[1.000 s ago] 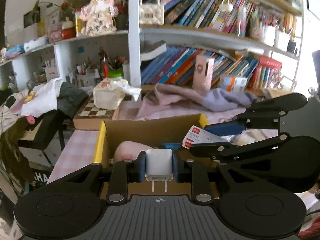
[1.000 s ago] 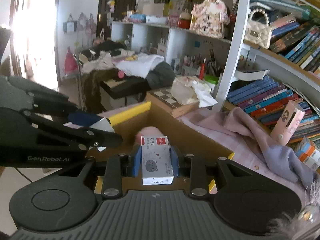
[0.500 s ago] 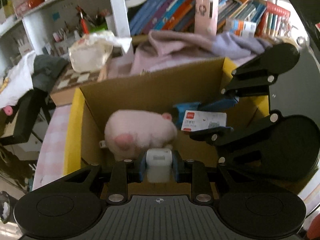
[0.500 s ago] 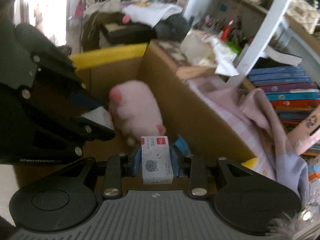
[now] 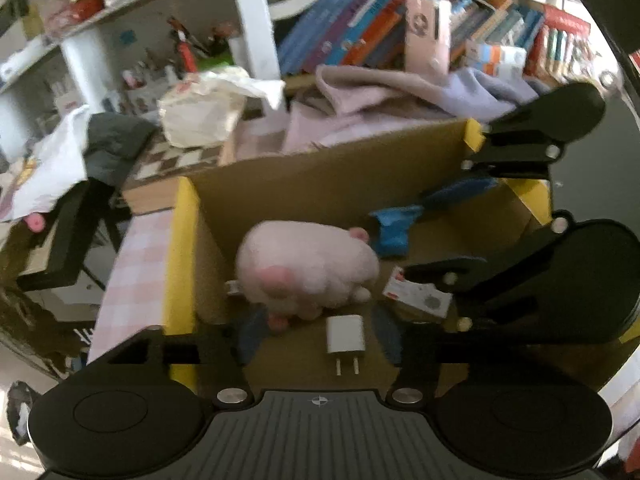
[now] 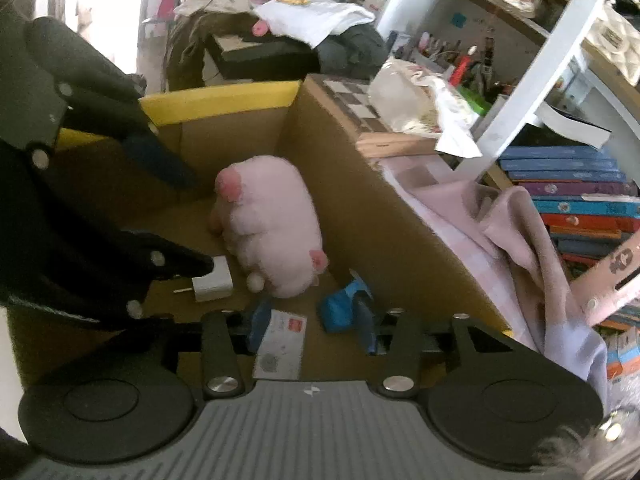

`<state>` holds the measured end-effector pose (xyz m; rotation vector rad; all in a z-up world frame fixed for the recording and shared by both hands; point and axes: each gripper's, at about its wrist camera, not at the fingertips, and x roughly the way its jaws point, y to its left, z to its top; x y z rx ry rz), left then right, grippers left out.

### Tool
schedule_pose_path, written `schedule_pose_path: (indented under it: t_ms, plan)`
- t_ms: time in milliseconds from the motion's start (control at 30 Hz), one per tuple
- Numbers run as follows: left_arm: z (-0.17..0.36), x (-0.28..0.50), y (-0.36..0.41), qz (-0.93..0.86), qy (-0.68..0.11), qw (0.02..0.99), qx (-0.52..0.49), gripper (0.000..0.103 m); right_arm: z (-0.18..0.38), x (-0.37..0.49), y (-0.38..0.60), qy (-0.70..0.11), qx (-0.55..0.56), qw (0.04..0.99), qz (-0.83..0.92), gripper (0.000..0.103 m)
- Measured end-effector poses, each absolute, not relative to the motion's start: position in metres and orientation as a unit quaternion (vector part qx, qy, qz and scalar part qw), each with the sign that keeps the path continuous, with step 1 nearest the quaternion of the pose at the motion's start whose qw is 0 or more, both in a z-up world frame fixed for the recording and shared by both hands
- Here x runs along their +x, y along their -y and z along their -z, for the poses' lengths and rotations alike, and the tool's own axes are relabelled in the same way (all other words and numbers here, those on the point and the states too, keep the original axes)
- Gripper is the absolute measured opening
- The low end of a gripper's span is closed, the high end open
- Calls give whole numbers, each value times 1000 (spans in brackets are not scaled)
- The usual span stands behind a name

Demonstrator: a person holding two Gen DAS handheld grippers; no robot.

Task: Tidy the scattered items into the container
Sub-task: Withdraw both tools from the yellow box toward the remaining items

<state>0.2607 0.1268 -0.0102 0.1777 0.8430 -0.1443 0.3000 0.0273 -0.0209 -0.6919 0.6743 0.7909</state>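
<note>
I am at the release step: both grippers hang inside the cardboard box (image 5: 328, 184), and both loads are now down on its floor. My left gripper (image 5: 320, 338) has just been opening; its jaws stand wide, and the white plug adapter (image 5: 346, 334) lies between them on the brown floor with clear gaps on both sides, so nothing is gripped. My right gripper (image 6: 312, 330) has also just been opening, less far; the small white card box (image 6: 280, 346) lies between its blue pads, tilted, close against the left pad (image 6: 258, 326), and I judge it released, though that side is tight enough that I would not swear the pad is fully off it. In the left view the same card box (image 5: 418, 298) sits just beside the right gripper's lower finger. The adapter is a glossy white block with 2 metal prongs pointing back toward my left camera; hard and light, it should stay where it lies. The card box is flat, white with a red label and a grey printed figure. Beside them lie a pink plush toy (image 6: 272, 232), touching or nearly touching the adapter, and a crumpled blue wrapper (image 6: 344, 308) near the right gripper's right pad. Next, I think both grippers should lift straight up and out without dragging the card box or snagging the plush, then go looking for whatever is left on the checked tablecloth (image 5: 136, 272) outside.
</note>
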Motion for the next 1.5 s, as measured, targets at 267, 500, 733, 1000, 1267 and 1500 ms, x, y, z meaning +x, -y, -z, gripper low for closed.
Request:
schedule_pose_path:
  t_ms: [267, 500, 733, 1000, 1267, 1500]
  plan:
    - [-18, 230, -126, 70, -362, 927, 65, 83, -6, 278, -9, -284, -293, 842, -353, 53]
    - [-40, 186, -115, 71, -329, 940, 57, 90, -29, 237, 11, -235, -270, 878, -317, 63]
    - [-55, 140, -105, 72, -303, 949, 53, 93, -49, 189, 39, -216, -228, 903, -294, 63]
    - [-63, 85, -105, 41, -277, 959, 44, 95, -60, 129, 73, -207, -169, 930, -252, 68]
    - [-57, 44, -100, 28, -278, 960, 24, 96, -46, 88, 97, -236, -140, 938, -211, 68]
    - [-42, 22, -90, 39, -297, 954, 16, 96, -32, 54, 113, -254, -106, 943, -184, 70]
